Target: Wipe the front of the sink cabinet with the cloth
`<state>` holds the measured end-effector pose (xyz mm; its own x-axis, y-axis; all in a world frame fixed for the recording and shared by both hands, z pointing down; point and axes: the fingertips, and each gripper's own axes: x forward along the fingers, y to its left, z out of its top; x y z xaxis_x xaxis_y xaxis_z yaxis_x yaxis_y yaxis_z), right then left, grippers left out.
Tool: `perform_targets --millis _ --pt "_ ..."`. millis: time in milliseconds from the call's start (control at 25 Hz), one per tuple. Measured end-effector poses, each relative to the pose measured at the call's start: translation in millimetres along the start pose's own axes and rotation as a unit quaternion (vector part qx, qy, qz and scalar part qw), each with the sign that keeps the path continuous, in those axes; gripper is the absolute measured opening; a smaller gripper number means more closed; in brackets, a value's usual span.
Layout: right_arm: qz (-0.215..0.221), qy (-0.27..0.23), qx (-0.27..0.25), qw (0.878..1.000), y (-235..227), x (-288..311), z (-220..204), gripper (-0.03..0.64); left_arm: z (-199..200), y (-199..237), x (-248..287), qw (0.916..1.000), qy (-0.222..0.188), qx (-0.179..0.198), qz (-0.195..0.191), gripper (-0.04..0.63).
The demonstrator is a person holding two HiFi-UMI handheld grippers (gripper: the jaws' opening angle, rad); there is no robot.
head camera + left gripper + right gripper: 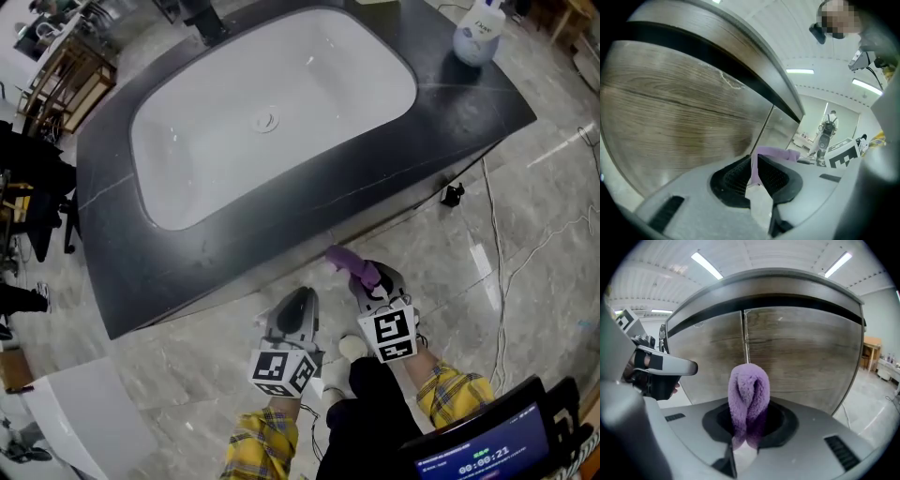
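Observation:
A folded purple cloth (748, 397) sticks up from my right gripper (747, 414), which is shut on it. The cloth points at the seam between the two wood-grain doors of the sink cabinet front (801, 352); whether it touches the wood I cannot tell. From above, the cloth (349, 263) sits just under the dark counter's (450, 122) front edge, ahead of the right gripper (373, 286). My left gripper (298, 309) hangs beside it on the left, jaws shut with nothing in them. In the left gripper view, the left gripper (753, 161) faces the cabinet front (684, 122).
A white basin (197, 150) fills the counter, with a soap bottle (478, 33) at its far right corner. A black plug (453, 195) and a white cable (497, 253) lie on the floor to the right. A white board (84, 412) is at the lower left.

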<state>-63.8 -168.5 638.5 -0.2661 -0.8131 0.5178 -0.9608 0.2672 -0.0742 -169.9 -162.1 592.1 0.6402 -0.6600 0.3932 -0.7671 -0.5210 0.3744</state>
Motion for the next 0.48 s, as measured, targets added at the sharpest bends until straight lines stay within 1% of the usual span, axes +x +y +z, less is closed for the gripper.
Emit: perform_targets --millis 240,480 --pt "0.034 -0.032 -0.001 0.999 29.2 -21.3 38.4 0.066 23.7 -3.2 -25.2 0.9997 -0.019 0.003 0.018 0.038" --pt "0.076 -0.054 -0.029 0.995 63.8 -28.2 70.0 0.067 47.6 8.1 -53.9 0.9971 -0.052 -0.007 0.054 0.038"
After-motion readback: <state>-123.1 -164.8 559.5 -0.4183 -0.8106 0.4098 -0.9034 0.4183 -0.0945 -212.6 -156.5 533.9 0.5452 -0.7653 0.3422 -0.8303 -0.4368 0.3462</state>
